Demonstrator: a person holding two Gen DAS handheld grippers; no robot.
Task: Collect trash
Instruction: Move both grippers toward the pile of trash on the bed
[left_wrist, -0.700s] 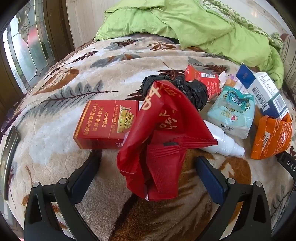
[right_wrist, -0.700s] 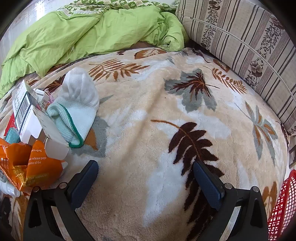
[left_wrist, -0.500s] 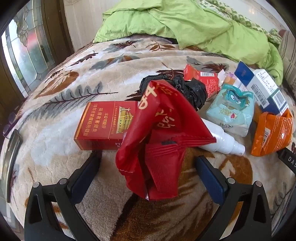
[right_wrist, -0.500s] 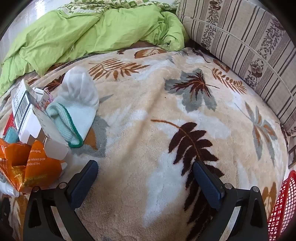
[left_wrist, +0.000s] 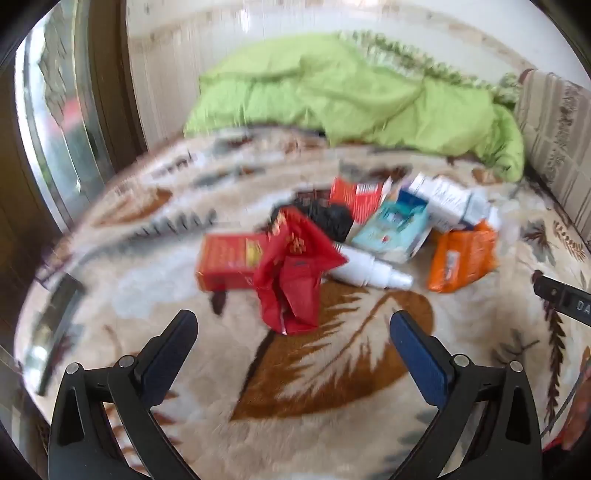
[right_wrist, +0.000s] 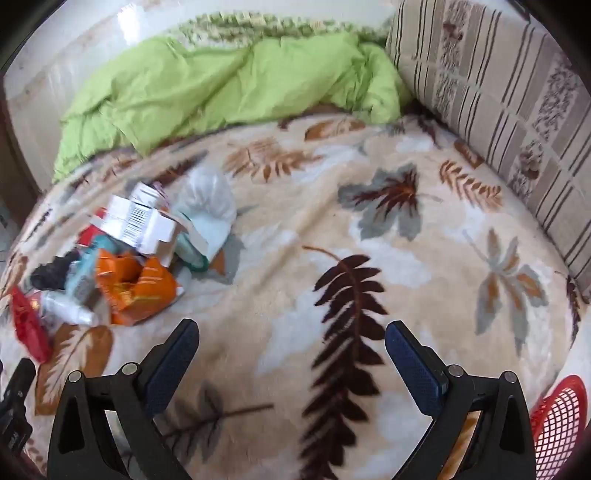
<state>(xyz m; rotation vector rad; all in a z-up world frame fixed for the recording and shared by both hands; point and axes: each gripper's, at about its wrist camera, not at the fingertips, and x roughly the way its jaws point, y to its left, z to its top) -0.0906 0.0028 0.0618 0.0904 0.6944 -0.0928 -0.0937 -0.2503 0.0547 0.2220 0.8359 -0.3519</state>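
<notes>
Trash pile: a cluster in the middle of the left wrist view, on the leaf-patterned blanket (left_wrist: 332, 369); in the right wrist view it sits at the left edge.
Red wrapper (left_wrist: 295, 269): crumpled, nearest piece to the left gripper (left_wrist: 293, 341), lying partly over the red carton (left_wrist: 229, 264).
Around it: white spray bottle (left_wrist: 369, 271) just right of the wrapper, black bag (left_wrist: 328, 218) behind it, teal pouch (left_wrist: 395, 229), orange packet (left_wrist: 461, 258) and white box (left_wrist: 450, 201) toward the right of the frame.
Left gripper: jaws wide apart, holding nothing, over bare blanket below the wrapper.
Right gripper (right_wrist: 291, 350): jaws also spread and empty, over blanket well right of the pile.
Change: half a second ago the wrapper filled the space between the left fingers; now it looks smaller and higher in frame, and both views are motion-blurred, so both grippers have drawn back.
Red basket (right_wrist: 557, 421): lower right corner of the right view, likely the bin.
Meaning: nothing picked up yet; collection appears not begun, and a fresh approach is needed.
Beyond: green duvet (left_wrist: 351, 99) across the top, striped cushion (right_wrist: 498, 92) at upper right.
</notes>
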